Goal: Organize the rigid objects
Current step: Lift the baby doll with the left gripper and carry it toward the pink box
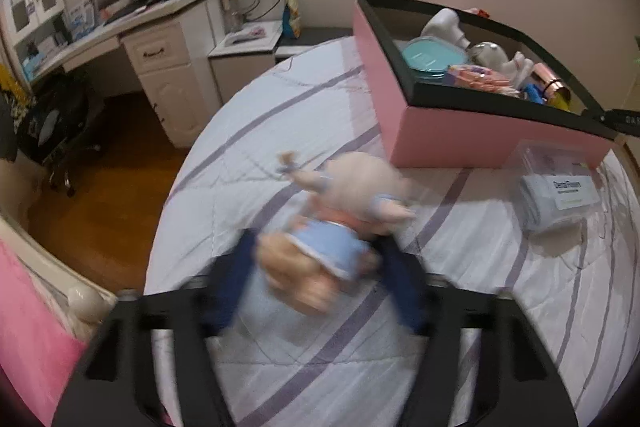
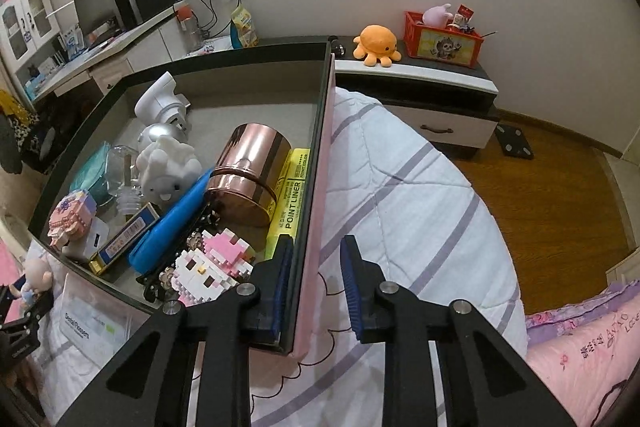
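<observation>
A pink box with a black rim (image 1: 460,135) (image 2: 224,57) rests on the striped bed cover and holds several hard items: a copper tin (image 2: 248,175), a yellow highlighter (image 2: 290,195), a blue case (image 2: 172,223), a block-built kitty (image 2: 208,263) and a white figurine (image 2: 168,167). My left gripper (image 1: 318,247) is shut on a small doll in a blue dress (image 1: 326,255), blurred, just above the cover in front of the box. My right gripper (image 2: 317,242) straddles the box's right wall, one finger inside and one outside. The outer pad stands apart from the wall.
A clear dental floss tub (image 1: 556,195) (image 2: 92,323) lies on the cover against the box's near side. An orange octopus plush (image 2: 376,45) and a red crate (image 2: 442,35) sit on a low cabinet by the wall. A desk (image 1: 132,15) stands beyond the bed's left edge.
</observation>
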